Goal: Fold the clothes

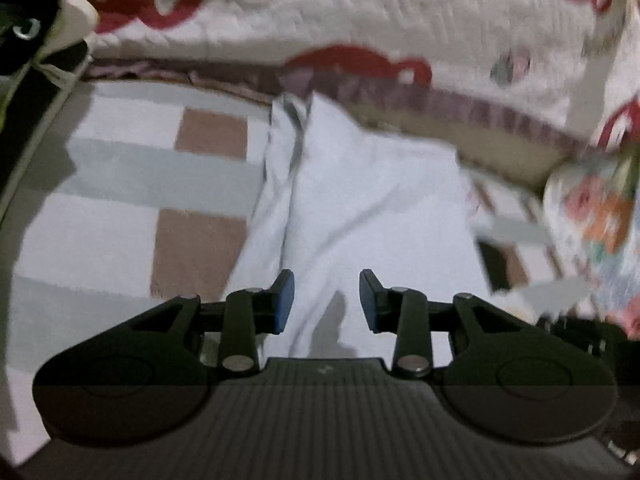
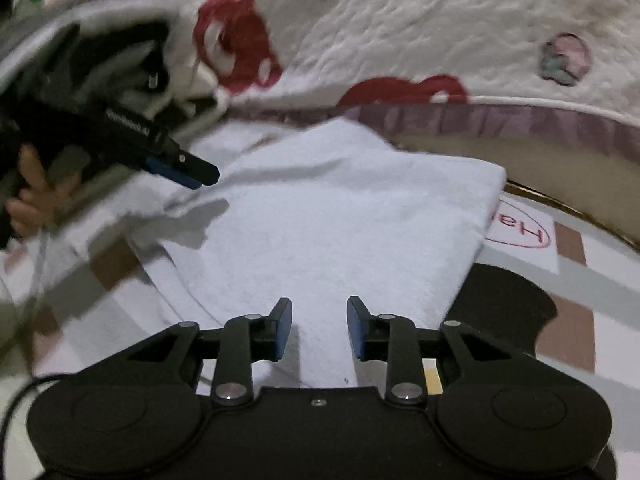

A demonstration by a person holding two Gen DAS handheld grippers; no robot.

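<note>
Right gripper (image 2: 319, 327): your jaws stand partly apart above the near edge of the white garment (image 2: 320, 216), gripping nothing.
Left gripper (image 1: 327, 300): your jaws are likewise partly apart over a creased fold, nothing held; seen from the right wrist, it reaches in from the left, a hand (image 2: 30, 196) behind it.
White garment: folded, flat on the checked sheet (image 1: 100, 236), its far edge beside the quilt (image 2: 420, 20) with red figures.
Focus: blurred toward the edges.

White towel (image 2: 320, 216); checked grey-brown sheet (image 1: 120, 200); cream quilt (image 2: 420, 32), red motifs
</note>
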